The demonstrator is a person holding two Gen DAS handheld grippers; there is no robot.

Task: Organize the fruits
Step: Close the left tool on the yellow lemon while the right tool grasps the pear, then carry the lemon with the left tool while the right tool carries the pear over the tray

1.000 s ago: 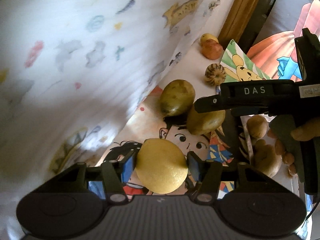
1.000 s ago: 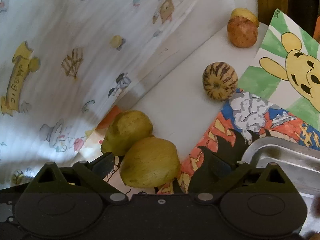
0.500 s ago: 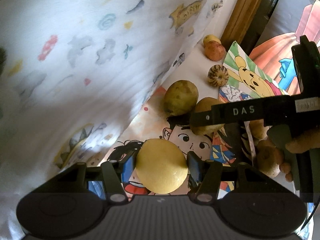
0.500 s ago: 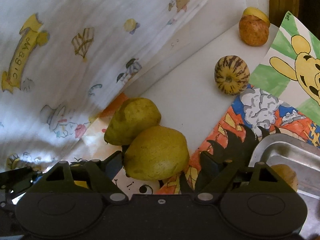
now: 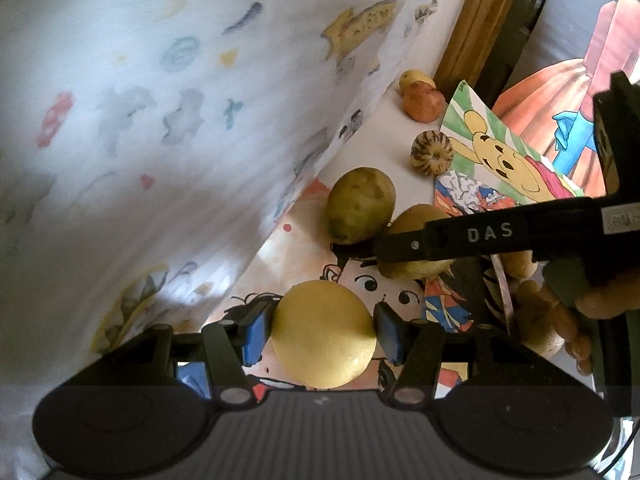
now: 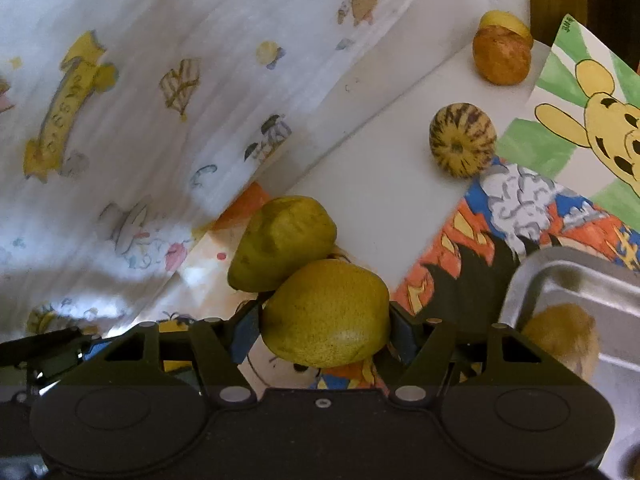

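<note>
Gripping pear crosswise (stem end left), right claw.

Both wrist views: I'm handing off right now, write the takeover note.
Left tongs: shut on the round yellow fruit, held above the cartoon paper.
Right tongs: fingers at both sides of the near green pear; contact likely, lift unconfirmed.
Second green pear touches it behind. Striped fruit and orange fruit, with a yellow one behind it, sit on the white surface.
Done: metal tray holds at least one brownish fruit.
Left: deliver both held fruits, then collect the rest.
</note>
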